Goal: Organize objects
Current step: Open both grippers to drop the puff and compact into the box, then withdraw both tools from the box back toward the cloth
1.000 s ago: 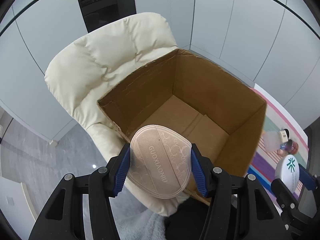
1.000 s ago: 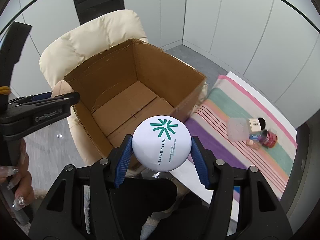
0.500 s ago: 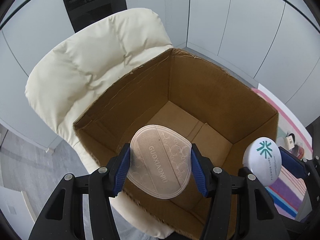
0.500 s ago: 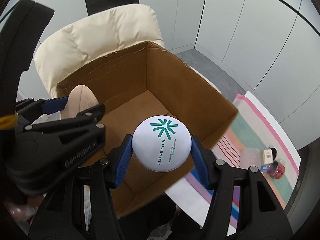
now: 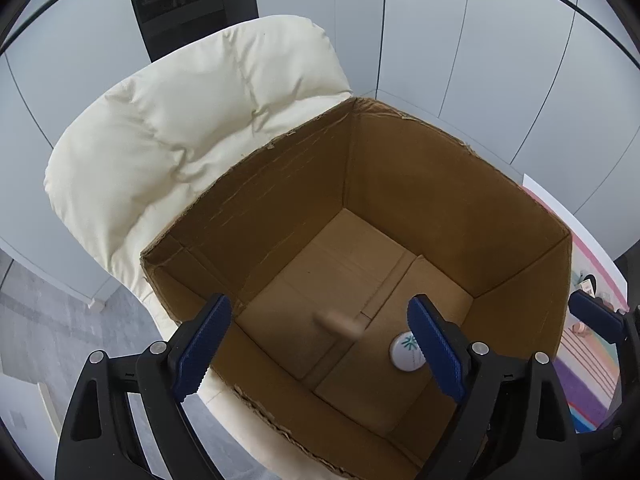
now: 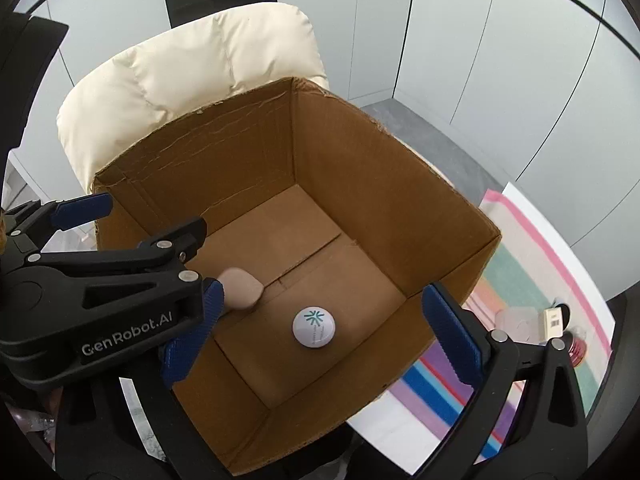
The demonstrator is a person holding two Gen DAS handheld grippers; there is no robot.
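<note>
Now both tools hang spread and empty over the open brown cardboard box (image 6: 400, 216).
Since a second ago, left tool (image 5: 320, 344) dropped the beige powder puff (image 6: 240, 288) and right tool (image 6: 320, 340) the white round compact (image 6: 313, 327); both lie apart on the box floor, cream padded chair (image 6: 192, 72) behind.

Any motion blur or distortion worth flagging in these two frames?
Left wrist view: the beige puff is smeared by motion blur, while the white round case looks sharp. Right wrist view: both sharp. Both views: fisheye bends the wall panels and cardboard box edges.
</note>
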